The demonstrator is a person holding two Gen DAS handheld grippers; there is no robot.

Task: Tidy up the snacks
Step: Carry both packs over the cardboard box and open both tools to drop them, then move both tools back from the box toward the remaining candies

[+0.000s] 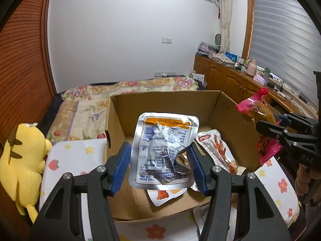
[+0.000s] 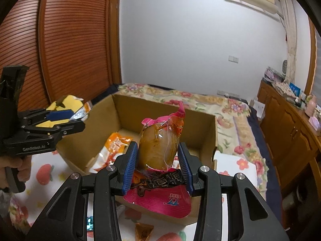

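The left gripper (image 1: 158, 166) is nearest the lens in the left wrist view. Its fingers (image 1: 121, 166) stand partly closed, both blue pads pressed against the sides of a silver pouch (image 1: 163, 150). The pouch is held upright by its edges, crumpled at the middle, above the near half of the box (image 1: 124, 108). This hold likely keeps the pouch clear of the box walls for lowering in.

Left of the box, a yellow plush (image 1: 24, 160) lies at the bed's near left edge. The box sits on a flower-print cloth (image 1: 80, 150) on the bed. Inside the box, a white-and-red packet (image 1: 218, 150) lies along the right wall, and another packet (image 1: 164, 195) lies under the silver pouch, mostly covered.

The right gripper (image 2: 158, 166) has its fingers (image 2: 131, 164) partly closed on a pink packet (image 2: 160, 140). The pads grip its clear, bulging body, with the pink base hanging below them. It is held above the box's near wall, probably also bound for the box.

Hidden or unclear:
- Print on all packets is unreadable.
- The pink packet hides part of the box floor.
- An orange packet (image 2: 116, 142) shows in the box's left half.
- Small items (image 2: 143, 231) on the cloth near the bottom edge are cut off and cannot be identified.
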